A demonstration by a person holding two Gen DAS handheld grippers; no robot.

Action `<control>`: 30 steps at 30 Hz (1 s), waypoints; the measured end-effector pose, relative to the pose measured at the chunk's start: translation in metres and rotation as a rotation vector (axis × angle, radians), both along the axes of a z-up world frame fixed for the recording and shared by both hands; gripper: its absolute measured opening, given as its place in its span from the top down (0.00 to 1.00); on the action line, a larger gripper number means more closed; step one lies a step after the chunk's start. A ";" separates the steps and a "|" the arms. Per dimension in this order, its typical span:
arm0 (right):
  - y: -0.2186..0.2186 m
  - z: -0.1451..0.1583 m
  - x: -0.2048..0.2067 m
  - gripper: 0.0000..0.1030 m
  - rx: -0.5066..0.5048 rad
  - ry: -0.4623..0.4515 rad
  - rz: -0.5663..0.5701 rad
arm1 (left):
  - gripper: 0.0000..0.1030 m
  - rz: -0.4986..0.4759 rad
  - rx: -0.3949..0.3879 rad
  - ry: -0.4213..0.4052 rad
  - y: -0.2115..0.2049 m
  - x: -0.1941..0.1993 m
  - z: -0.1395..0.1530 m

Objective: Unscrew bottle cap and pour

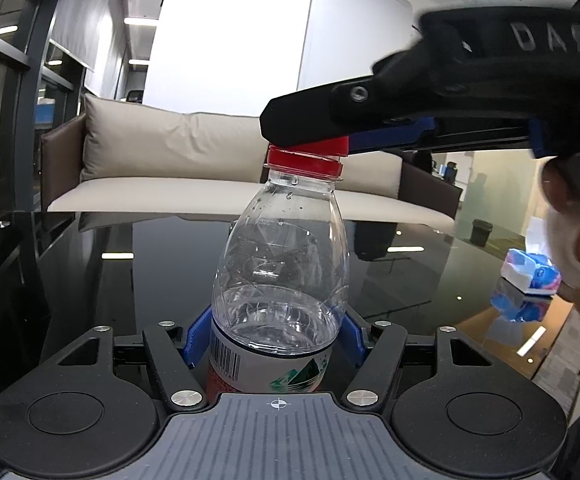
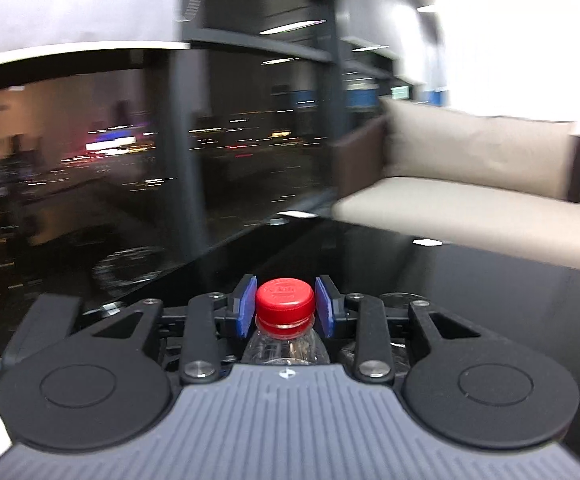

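A clear plastic water bottle [image 1: 280,264] with a white, red and green label stands upright on the black glass table [image 1: 90,272]. It is partly filled with water. My left gripper [image 1: 276,334] is shut on the bottle's lower body, blue pads on both sides. The red cap [image 1: 309,156] sits on the neck. My right gripper [image 1: 329,136] comes in from the right at cap height. In the right wrist view the right gripper [image 2: 286,306] has its blue pads [image 2: 246,308] against both sides of the red cap [image 2: 284,300], shut on it.
A beige sofa [image 1: 194,160] stands behind the table. A blue, white and pink tissue pack [image 1: 529,272] and a small dark jar [image 1: 481,232] lie on the table at the right. A person's face [image 1: 577,248] is at the right edge. Dark windows are at the left.
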State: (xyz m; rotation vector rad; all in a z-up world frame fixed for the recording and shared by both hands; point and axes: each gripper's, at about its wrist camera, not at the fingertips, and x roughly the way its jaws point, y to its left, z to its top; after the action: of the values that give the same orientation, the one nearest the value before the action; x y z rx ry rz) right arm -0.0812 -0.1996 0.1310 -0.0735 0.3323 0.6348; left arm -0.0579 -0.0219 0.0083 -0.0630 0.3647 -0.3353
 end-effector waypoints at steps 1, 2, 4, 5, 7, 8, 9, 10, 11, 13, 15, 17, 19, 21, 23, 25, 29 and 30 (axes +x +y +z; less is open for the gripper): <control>0.006 0.000 -0.008 0.65 -0.001 -0.018 -0.044 | 0.42 -0.002 -0.001 0.002 0.000 0.000 0.000; 0.009 0.000 -0.011 0.65 0.000 -0.024 -0.064 | 0.42 -0.003 -0.002 0.003 0.000 -0.001 0.000; 0.015 -0.002 -0.014 0.65 0.003 -0.021 -0.104 | 0.42 -0.002 -0.002 0.005 0.000 -0.001 -0.001; 0.018 -0.003 -0.014 0.66 -0.002 -0.009 -0.120 | 0.42 -0.002 -0.001 0.005 0.000 -0.002 -0.001; 0.020 -0.003 -0.014 0.67 0.001 -0.003 -0.131 | 0.42 -0.001 -0.001 0.005 0.000 -0.002 -0.001; 0.020 -0.003 -0.014 0.67 0.005 -0.003 -0.134 | 0.42 -0.001 -0.001 0.005 0.000 -0.002 0.000; 0.020 -0.004 -0.014 0.67 0.009 -0.004 -0.135 | 0.42 -0.002 -0.001 0.005 0.000 -0.002 0.000; 0.021 -0.005 -0.014 0.67 0.010 -0.005 -0.135 | 0.42 -0.003 -0.001 0.006 0.000 -0.002 0.000; 0.021 -0.005 -0.013 0.67 0.010 -0.008 -0.134 | 0.42 -0.004 -0.001 0.006 0.000 -0.002 0.000; 0.022 -0.005 -0.012 0.68 0.006 -0.014 -0.135 | 0.42 -0.005 0.002 0.004 -0.001 -0.001 0.000; 0.023 -0.006 -0.010 0.68 0.003 -0.018 -0.136 | 0.42 -0.006 0.001 0.004 -0.001 0.000 0.000; 0.024 -0.006 -0.009 0.68 0.003 -0.019 -0.134 | 0.42 -0.009 0.000 0.005 -0.001 0.000 0.000; 0.023 -0.007 -0.008 0.68 0.005 -0.021 -0.122 | 0.43 -0.013 0.008 0.007 -0.001 0.001 0.000; 0.020 -0.009 -0.007 0.68 0.008 -0.023 -0.108 | 0.44 -0.016 0.020 0.006 -0.001 0.000 0.000; 0.018 -0.010 -0.007 0.68 0.007 -0.029 -0.091 | 0.45 -0.019 0.024 0.003 0.000 -0.001 0.000; 0.016 -0.012 -0.006 0.68 0.003 -0.037 -0.068 | 0.45 -0.019 0.023 0.001 0.000 -0.001 -0.001; 0.008 -0.012 -0.002 0.68 0.011 -0.032 -0.016 | 0.45 -0.022 0.015 0.002 0.000 -0.001 -0.001; 0.006 -0.012 0.000 0.68 0.014 -0.028 -0.002 | 0.45 -0.025 0.016 0.003 0.000 -0.001 -0.001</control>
State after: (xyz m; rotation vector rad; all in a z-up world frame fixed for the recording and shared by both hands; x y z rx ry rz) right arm -0.0816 -0.1937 0.1186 -0.0681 0.3008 0.6334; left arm -0.0587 -0.0217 0.0073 -0.0436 0.3709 -0.3571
